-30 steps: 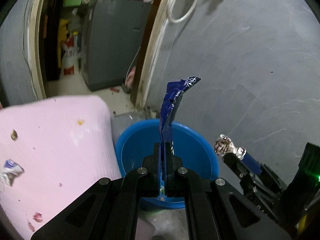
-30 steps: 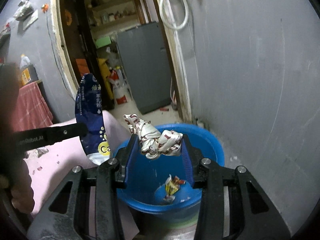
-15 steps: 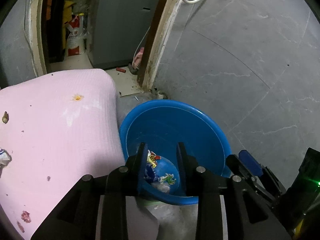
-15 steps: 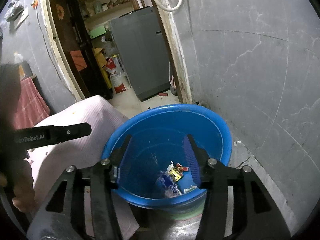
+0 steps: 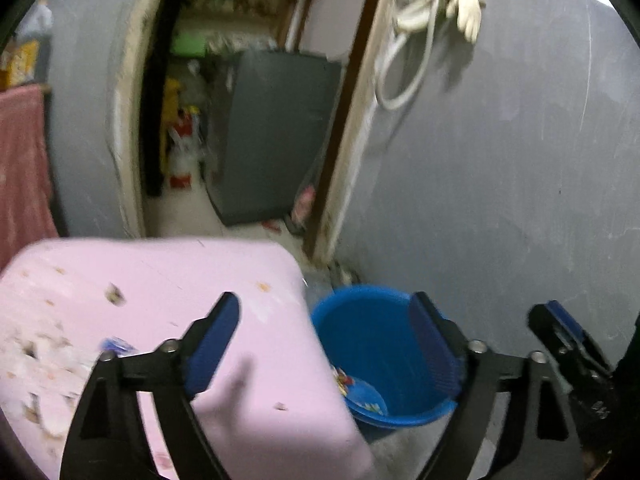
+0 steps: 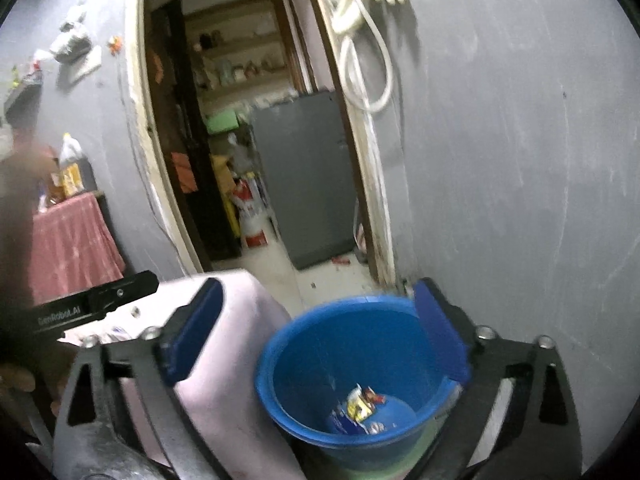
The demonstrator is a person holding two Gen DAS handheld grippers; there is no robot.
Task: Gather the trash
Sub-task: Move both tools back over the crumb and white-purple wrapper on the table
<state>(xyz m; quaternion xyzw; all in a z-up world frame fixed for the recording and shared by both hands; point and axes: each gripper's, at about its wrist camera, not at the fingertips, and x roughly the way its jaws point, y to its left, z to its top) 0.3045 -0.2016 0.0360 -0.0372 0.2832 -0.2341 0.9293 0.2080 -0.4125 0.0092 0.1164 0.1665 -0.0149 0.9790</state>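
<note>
While both jaws stand spread, nothing sits between them.
Left hand-held gripper (image 5: 324,344): released, empty, its blue pads wide apart, one over the pink surface and one over the bucket.
Right hand-held gripper (image 6: 316,332): released, empty, pads straddling the bucket's rim; it also shows at the lower right edge of the left view (image 5: 568,340).
Bucket (image 6: 280,360): blue, on the floor beside the grey wall (image 6: 520,160), just beside the pink surface.
Trash (image 6: 360,404): crumpled wrappers lying at the bucket's bottom.
Pink surface (image 5: 180,280): cloth-covered, dotted with scraps; one blue-white wrapper (image 5: 118,346) lies near the left pad.
Doorway (image 6: 240,140): behind, with a grey cabinet (image 6: 304,176) inside.
</note>
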